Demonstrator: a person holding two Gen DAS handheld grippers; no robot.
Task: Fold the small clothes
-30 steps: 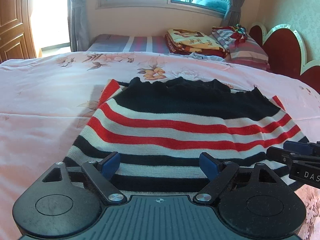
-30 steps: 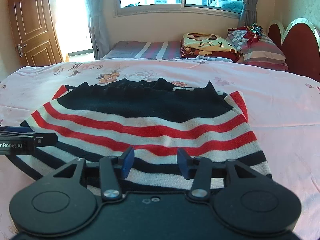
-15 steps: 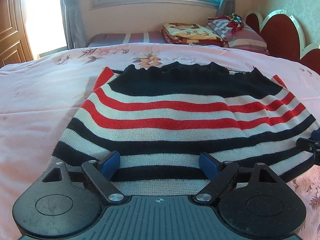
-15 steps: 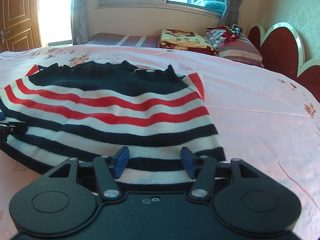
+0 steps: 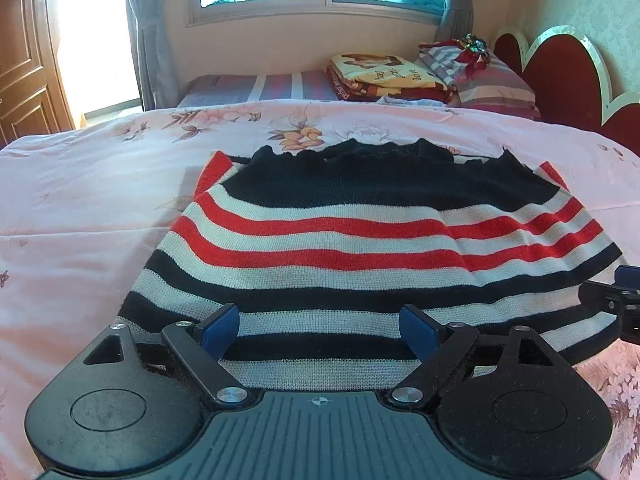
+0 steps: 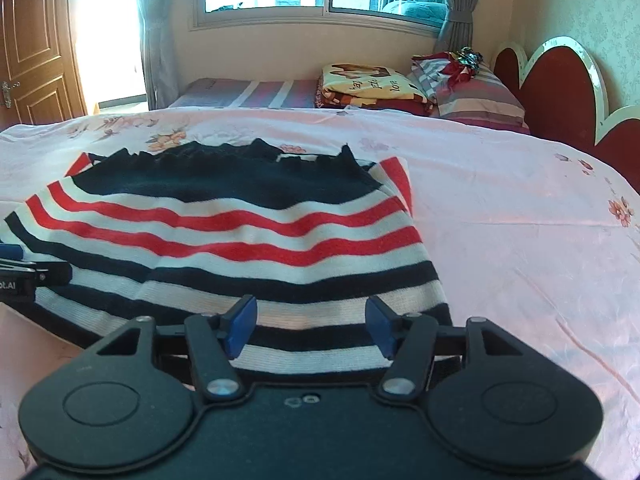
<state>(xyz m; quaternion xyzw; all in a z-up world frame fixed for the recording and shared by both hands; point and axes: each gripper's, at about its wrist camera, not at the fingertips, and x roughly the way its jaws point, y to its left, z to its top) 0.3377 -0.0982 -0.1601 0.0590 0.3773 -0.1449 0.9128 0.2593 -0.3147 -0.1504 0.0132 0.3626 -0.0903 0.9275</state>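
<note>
Lying flat on the pink floral bedspread [image 5: 100, 200], the striped sweater [image 5: 360, 240] has its black top part toward the far side and its hem nearest both cameras. The left gripper [image 5: 319, 330] stands wide over the near hem, with no fabric pinched that I can make out. The right gripper [image 6: 311, 326] is opening above the hem's right end; whether its pads [image 6: 240, 324] touch the knit seems doubtful.

My left gripper [image 5: 319, 330] and right gripper [image 6: 311, 326] are matte black, each with two round housings, silver screws, angled linkage arms and blue fingertips [image 5: 222, 326]; the left base is ribbed.
</note>
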